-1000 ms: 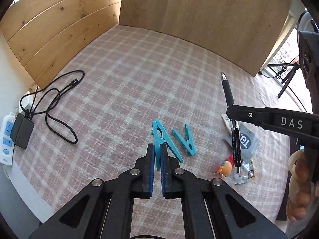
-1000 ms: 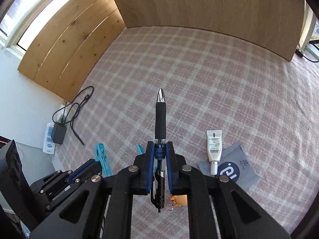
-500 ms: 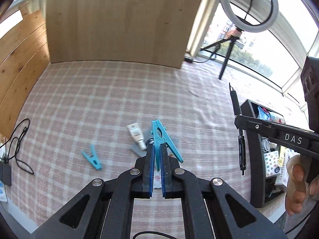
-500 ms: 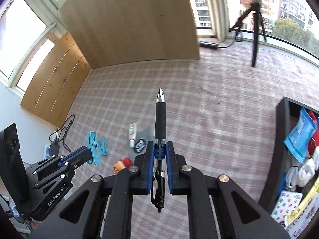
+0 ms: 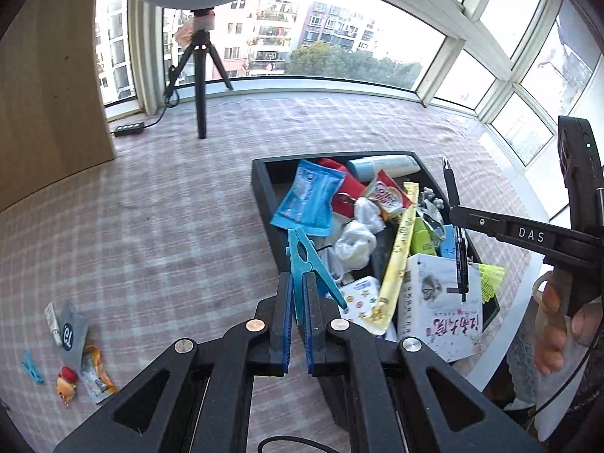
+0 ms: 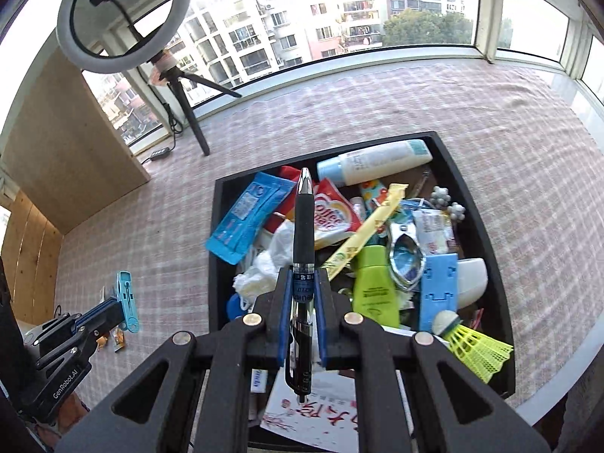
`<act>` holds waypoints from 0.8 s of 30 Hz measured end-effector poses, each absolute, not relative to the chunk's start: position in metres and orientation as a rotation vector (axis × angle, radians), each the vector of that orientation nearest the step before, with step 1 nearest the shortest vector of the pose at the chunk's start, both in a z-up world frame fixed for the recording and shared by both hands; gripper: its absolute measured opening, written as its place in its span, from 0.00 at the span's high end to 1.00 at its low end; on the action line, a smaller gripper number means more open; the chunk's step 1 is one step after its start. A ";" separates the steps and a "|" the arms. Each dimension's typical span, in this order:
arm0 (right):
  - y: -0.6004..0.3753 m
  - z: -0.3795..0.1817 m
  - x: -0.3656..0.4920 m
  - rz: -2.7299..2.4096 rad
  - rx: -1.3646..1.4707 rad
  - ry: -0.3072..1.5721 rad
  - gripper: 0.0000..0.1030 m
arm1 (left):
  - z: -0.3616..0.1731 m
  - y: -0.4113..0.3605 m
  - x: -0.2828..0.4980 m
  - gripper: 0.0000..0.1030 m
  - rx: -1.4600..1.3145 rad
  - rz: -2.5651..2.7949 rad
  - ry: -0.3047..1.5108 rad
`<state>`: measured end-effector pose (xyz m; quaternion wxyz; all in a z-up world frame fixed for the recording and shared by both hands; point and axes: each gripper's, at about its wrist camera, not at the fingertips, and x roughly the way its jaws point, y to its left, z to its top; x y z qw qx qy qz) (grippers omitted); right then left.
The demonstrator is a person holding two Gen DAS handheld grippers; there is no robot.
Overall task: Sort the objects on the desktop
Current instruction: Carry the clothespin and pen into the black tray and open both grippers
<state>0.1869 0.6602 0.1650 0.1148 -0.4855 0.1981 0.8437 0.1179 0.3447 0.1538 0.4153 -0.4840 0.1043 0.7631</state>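
Hovering over the crowded black tray (image 6: 487, 226), the right claw (image 6: 302, 302) was clamped on a pen (image 6: 304, 226) whose long axis ran straight ahead, tip over the tray's far half. The left claw (image 5: 298, 302), clamped on a blue clothespin (image 5: 302, 260), hung over the tray's near-left edge, so the right was better placed to drop first.
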 end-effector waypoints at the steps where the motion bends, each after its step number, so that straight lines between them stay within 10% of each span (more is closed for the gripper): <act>1: 0.670 0.165 0.192 2.459 -1.413 0.587 0.89 | 0.156 0.357 0.122 0.96 -1.207 1.900 0.268; 15: 0.735 0.169 0.187 2.417 -1.394 0.546 0.88 | 0.168 0.487 0.157 0.95 -1.110 1.833 0.416; 17: 0.739 0.168 0.184 2.405 -1.392 0.558 0.84 | 0.170 0.496 0.160 0.84 -1.089 1.860 0.443; 19: 0.742 0.170 0.185 2.408 -1.379 0.578 0.76 | 0.172 0.499 0.162 0.48 -1.069 1.873 0.442; 24: 0.740 0.173 0.190 2.436 -1.364 0.585 0.76 | 0.176 0.494 0.166 0.52 -1.040 1.900 0.465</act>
